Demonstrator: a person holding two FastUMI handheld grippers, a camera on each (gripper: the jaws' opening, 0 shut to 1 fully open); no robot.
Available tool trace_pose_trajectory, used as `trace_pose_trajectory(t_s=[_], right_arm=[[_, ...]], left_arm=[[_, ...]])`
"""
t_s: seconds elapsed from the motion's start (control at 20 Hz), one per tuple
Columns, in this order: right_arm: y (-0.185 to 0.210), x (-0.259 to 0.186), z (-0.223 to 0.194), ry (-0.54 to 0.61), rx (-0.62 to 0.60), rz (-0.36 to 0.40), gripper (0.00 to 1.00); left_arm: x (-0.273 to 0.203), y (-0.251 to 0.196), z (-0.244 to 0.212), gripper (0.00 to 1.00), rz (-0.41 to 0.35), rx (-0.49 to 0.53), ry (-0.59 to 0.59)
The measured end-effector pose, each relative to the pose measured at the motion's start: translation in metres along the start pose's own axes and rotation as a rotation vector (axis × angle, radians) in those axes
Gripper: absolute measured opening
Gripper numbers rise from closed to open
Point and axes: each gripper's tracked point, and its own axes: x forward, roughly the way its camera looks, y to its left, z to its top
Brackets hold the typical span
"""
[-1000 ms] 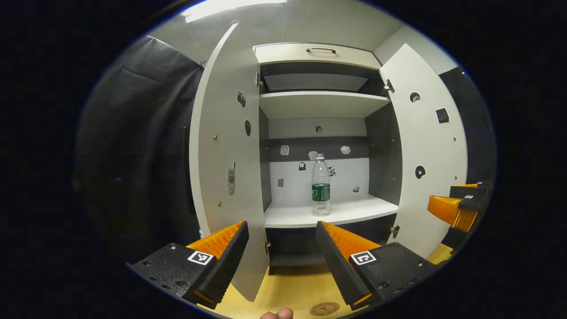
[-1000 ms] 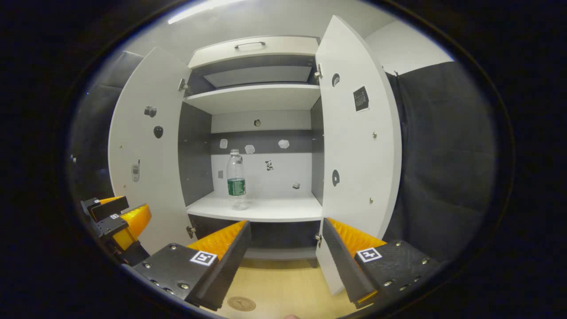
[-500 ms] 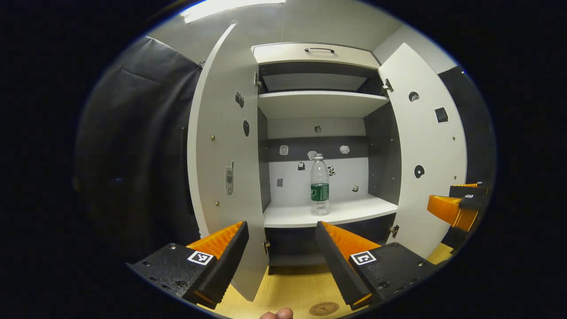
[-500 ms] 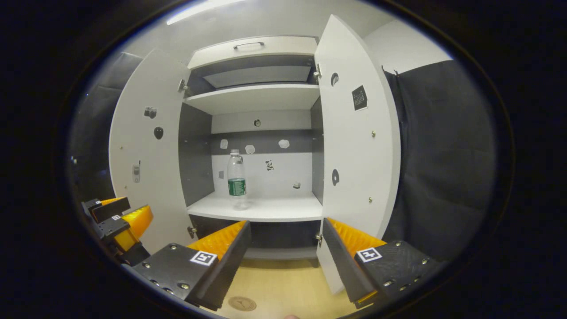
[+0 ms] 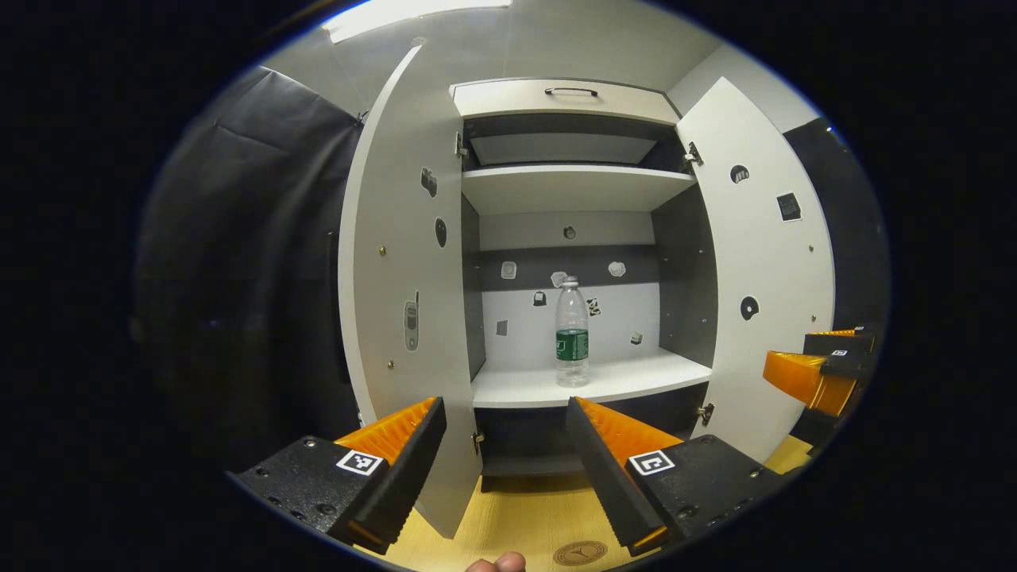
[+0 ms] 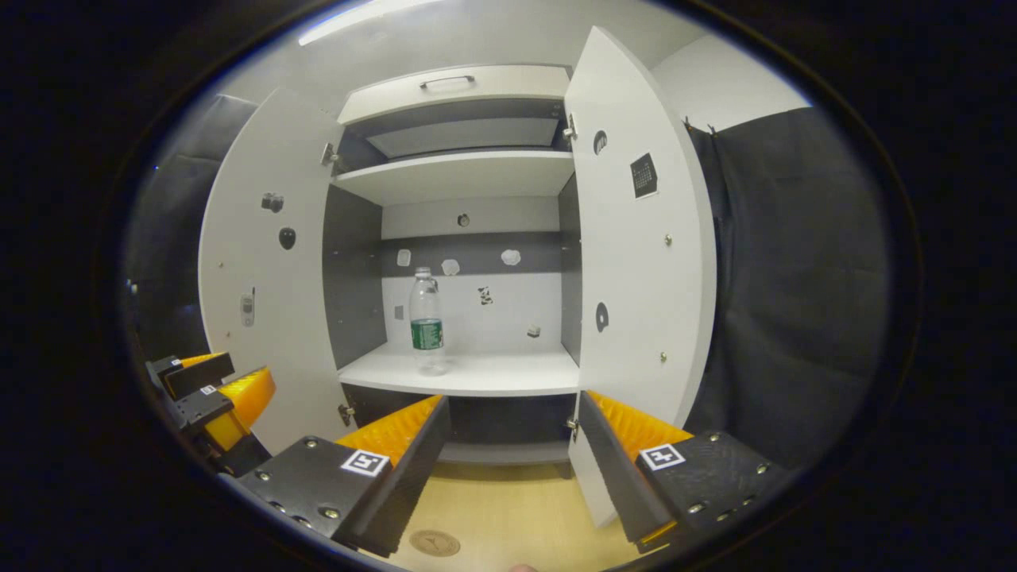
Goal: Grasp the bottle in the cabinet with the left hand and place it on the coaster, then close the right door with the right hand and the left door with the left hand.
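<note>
1. The cabinet (image 5: 568, 187) stood on the table (image 5: 524, 516) with both doors swung outward: the left door (image 5: 401, 302) to its left, the right door (image 5: 767, 262) to its right.
2. The bottle (image 5: 572, 334) stood upright on the lower shelf (image 5: 612, 381), near its front edge, apart from the side walls.
3. An upper shelf (image 5: 576, 184) lay above it, and a drawer (image 5: 568, 97) sat at the top.
4. The coaster (image 5: 581, 553) lay on the table before the cabinet.

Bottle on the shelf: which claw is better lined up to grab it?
Left. In the left gripper view the bottle stands just above its open claw, nearly centred. In the right gripper view the bottle sits left of centre above that open claw.
</note>
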Motion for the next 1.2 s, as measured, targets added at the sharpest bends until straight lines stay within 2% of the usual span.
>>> trace_pose_trajectory(t_s=[0.3,0.5,0.55,0.6,0.65,0.7,0.85,1.2], right_arm=[[-0.002,0.003,0.001,0.001,-0.011,0.038,0.99],[-0.006,0.007,0.007,0.004,0.005,0.095,0.99],[-0.009,0.008,0.01,0.003,0.005,0.107,0.99],[-0.011,0.009,0.013,0.0,0.002,0.115,0.99],[-0.015,0.012,0.014,-0.003,0.0,0.114,0.94],[-0.018,0.014,0.014,0.003,0.004,0.111,0.99],[-0.024,0.021,0.018,-0.006,0.014,0.075,0.99],[-0.027,0.041,0.02,-0.006,0.006,-0.042,0.99]], left_arm=[[0.011,-0.013,0.0,0.96,0.002,0.001,0.011],[0.05,-0.042,0.004,0.97,-0.013,-0.022,0.027],[0.062,-0.047,0.004,0.94,-0.007,-0.024,0.031],[0.074,-0.053,0.006,0.96,-0.005,-0.025,0.028],[0.087,-0.059,0.009,0.97,-0.008,-0.03,0.025],[0.099,-0.063,0.01,0.96,-0.015,-0.022,0.026],[0.137,-0.069,0.024,0.96,-0.035,-0.004,-0.015],[0.214,-0.083,0.028,0.95,-0.125,-0.009,-0.016]])
